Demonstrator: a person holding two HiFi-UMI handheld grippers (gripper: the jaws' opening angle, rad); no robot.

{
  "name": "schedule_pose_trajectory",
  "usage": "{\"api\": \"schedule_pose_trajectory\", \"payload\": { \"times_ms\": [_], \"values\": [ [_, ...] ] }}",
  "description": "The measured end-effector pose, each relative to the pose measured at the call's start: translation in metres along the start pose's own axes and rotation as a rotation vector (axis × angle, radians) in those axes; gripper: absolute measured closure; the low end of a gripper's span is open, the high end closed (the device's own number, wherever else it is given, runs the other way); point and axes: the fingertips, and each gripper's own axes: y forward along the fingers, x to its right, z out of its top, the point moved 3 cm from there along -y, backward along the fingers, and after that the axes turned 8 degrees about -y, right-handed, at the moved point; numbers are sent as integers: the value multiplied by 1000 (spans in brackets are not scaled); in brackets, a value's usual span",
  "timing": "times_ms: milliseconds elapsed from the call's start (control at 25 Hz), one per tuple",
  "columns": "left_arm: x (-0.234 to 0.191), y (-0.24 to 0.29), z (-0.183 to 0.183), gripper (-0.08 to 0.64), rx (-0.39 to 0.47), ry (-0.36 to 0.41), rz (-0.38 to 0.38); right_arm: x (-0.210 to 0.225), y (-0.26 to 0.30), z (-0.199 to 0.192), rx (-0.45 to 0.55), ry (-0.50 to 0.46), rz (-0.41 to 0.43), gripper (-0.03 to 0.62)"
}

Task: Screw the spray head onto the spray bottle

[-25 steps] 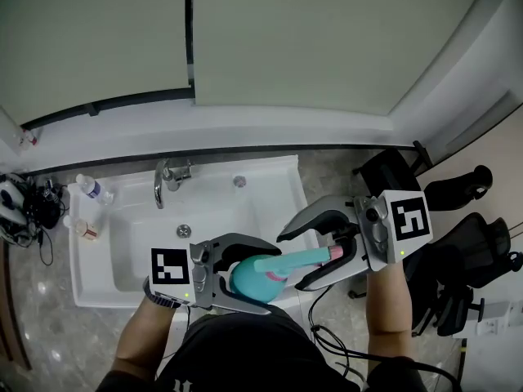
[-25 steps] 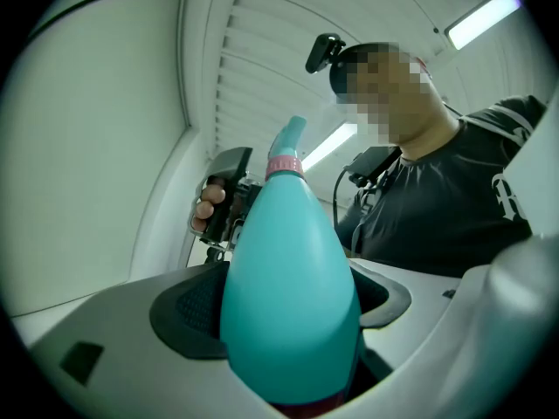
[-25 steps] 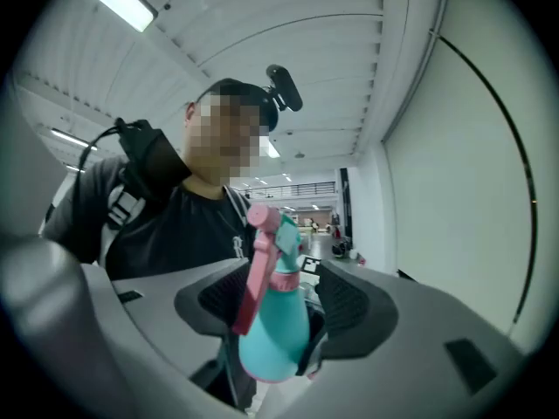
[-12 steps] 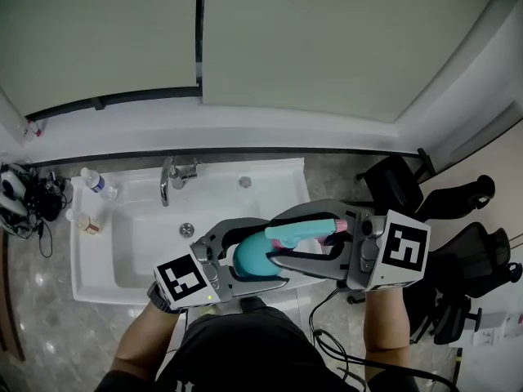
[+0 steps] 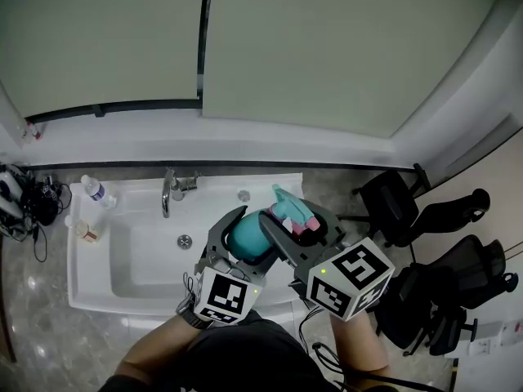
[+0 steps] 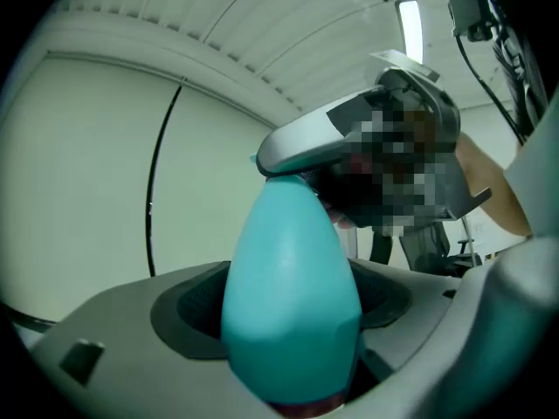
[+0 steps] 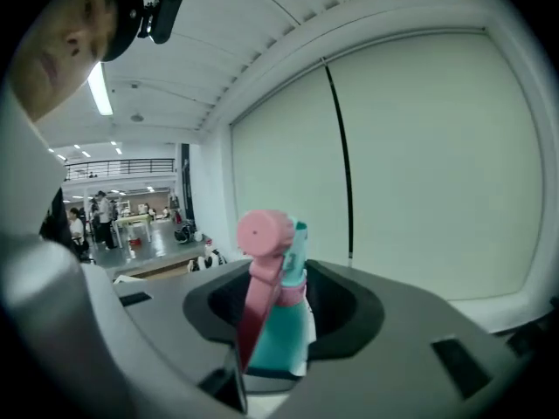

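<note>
In the head view the left gripper (image 5: 257,233) and the right gripper (image 5: 286,214) meet above the white sink (image 5: 122,261). The teal spray bottle (image 5: 243,237) lies in the left one and the spray head (image 5: 292,211) in the right one, just at the bottle's upper end. I cannot tell if the thread is already caught. To do this step well, I think the bottle must be held firm without turning. The head should stay in one line with the neck and be pressed lightly while the right wrist rolls, otherwise the thread can cross. In the left gripper view the jaws stand rather wide apart, and their dark pads press on both sides of the spray bottle (image 6: 293,291). Its narrow end points away toward the other gripper. In the right gripper view the jaws have just been closing, with the spray head (image 7: 281,321) between them. They are now about half open and clamped on its teal body, and the pink trigger (image 7: 262,260) stands up in front.
</note>
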Motion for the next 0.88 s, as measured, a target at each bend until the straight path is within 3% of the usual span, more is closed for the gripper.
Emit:
{"api": "schedule_pose_trajectory", "payload": {
  "times_ms": [280,520,720,880],
  "values": [
    [-8,5,-3,180,-14,56,77,-3,-1,-6,-27,21,-126,437],
    [-13,2,-2,180,20,17,82,-7,-9,-11,-41,35,-122,437],
    [-21,1,-3,180,21,-3,85,-26,-26,-4,-33,-52,-129,437],
    [-18,0,1,179,39,-25,47,-36,-27,0,-36,-126,-139,437]
  ]
}}
